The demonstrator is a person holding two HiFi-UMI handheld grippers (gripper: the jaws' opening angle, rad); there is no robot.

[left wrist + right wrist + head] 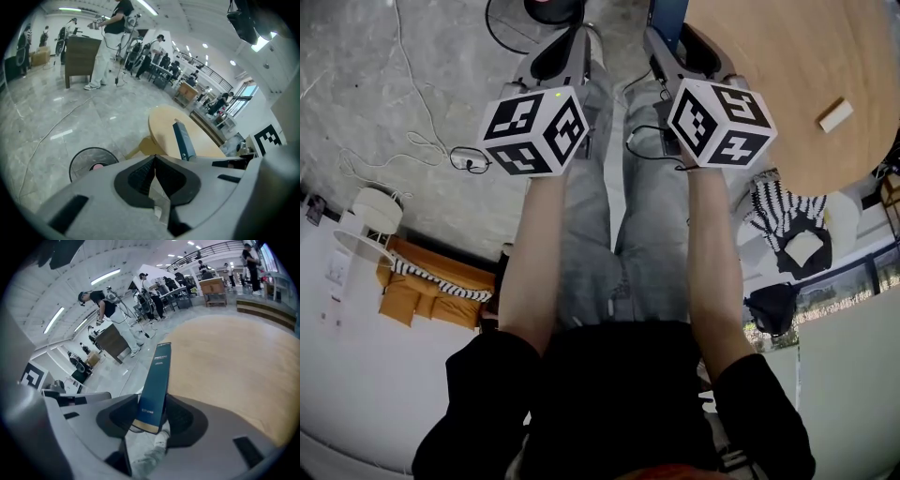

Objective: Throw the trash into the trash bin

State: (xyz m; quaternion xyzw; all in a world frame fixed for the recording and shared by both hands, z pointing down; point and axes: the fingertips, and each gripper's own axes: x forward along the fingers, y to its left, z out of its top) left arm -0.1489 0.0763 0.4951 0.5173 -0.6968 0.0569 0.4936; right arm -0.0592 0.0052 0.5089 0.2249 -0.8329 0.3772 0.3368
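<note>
My right gripper is shut on a long dark-blue box that sticks up and forward out of its jaws. The same box shows in the left gripper view, over the table. My left gripper is shut, its pads meeting at the tips with nothing between them. A round black bin with something pink inside stands on the floor just ahead of the left gripper. Both grippers are held side by side above my legs.
A round wooden table lies ahead on the right, with a small white block on it. A cable trails over the grey floor on the left. People and a dark cabinet stand far off.
</note>
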